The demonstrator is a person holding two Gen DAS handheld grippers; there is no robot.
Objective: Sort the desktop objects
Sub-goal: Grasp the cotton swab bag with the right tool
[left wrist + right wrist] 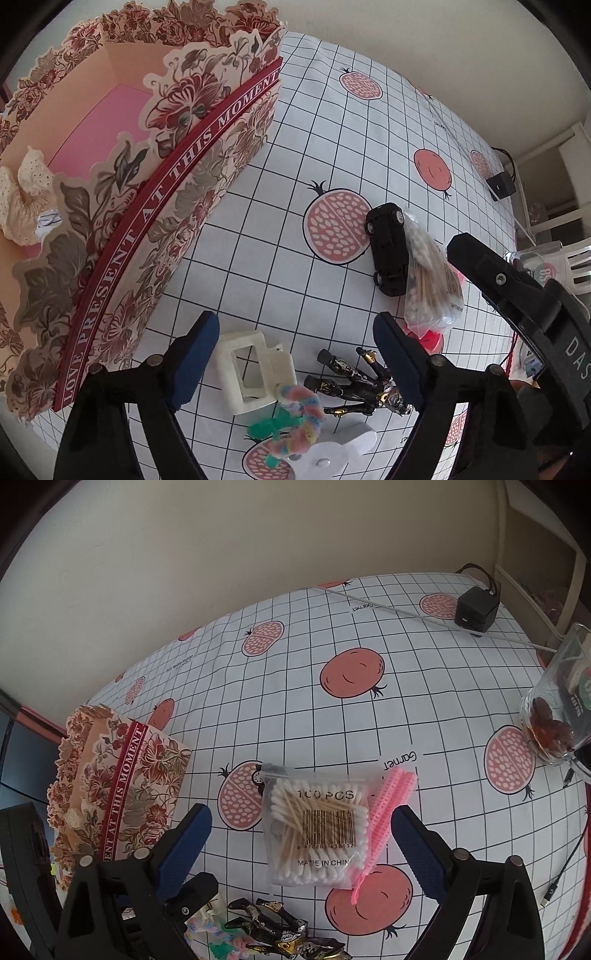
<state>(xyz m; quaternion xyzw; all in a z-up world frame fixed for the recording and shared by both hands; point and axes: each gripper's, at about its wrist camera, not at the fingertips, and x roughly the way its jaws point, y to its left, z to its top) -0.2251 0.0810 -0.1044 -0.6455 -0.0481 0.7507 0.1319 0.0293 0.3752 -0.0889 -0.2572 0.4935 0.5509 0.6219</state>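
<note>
Cotton-swab bag [316, 827] looks light, soft, slippery; right gripper [301, 843], wide and empty, should pinch its middle. Left gripper [295, 363] also wide, empty.

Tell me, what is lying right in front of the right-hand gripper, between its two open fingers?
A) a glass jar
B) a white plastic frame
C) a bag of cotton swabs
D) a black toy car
C: in the right wrist view the clear swab bag, marked 100 PCS, lies on the cloth between the open fingers of the right gripper, untouched.
</note>
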